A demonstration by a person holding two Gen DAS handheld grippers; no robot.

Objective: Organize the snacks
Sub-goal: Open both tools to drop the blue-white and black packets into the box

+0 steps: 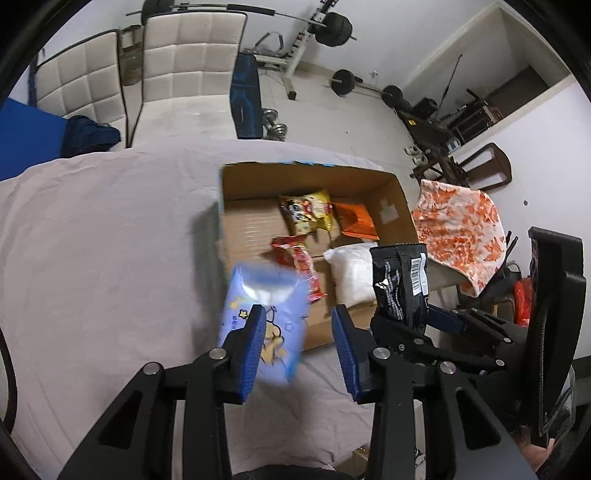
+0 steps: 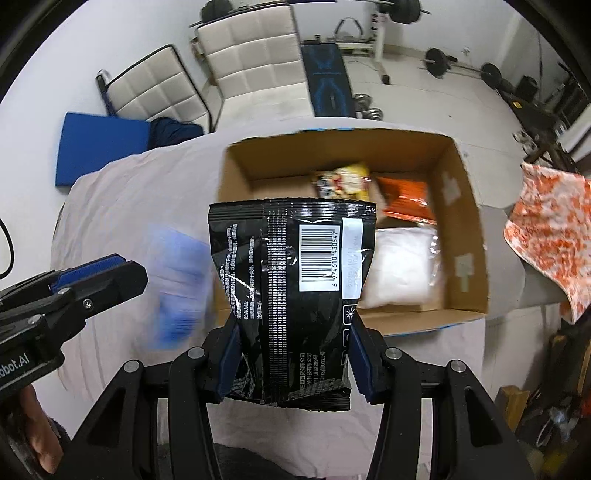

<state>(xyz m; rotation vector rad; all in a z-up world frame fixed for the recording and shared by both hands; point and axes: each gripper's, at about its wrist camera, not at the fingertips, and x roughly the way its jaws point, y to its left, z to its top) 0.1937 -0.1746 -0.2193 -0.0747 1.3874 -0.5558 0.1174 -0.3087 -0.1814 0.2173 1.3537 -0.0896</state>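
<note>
An open cardboard box point(image 1: 395, 192) point(image 2: 461, 206) sits on a sheet-covered table, holding a yellow snack bag point(image 1: 308, 210), an orange packet point(image 1: 356, 221), a red packet point(image 1: 295, 258) and a white bag point(image 1: 351, 273). My left gripper point(image 1: 298, 347) is open; a blurred light-blue snack pack point(image 1: 266, 314) point(image 2: 177, 280) hangs loose in front of its left finger, over the box's near edge. My right gripper point(image 2: 291, 354) is shut on a black snack bag point(image 2: 291, 280) point(image 1: 400, 284), held upright before the box.
Two white padded chairs point(image 1: 184, 66) stand beyond the table, with a weight bench and barbells point(image 1: 332, 26) behind. An orange-patterned cloth point(image 1: 461, 229) drapes over something to the right of the box. A blue pad point(image 2: 96, 147) lies at the far left.
</note>
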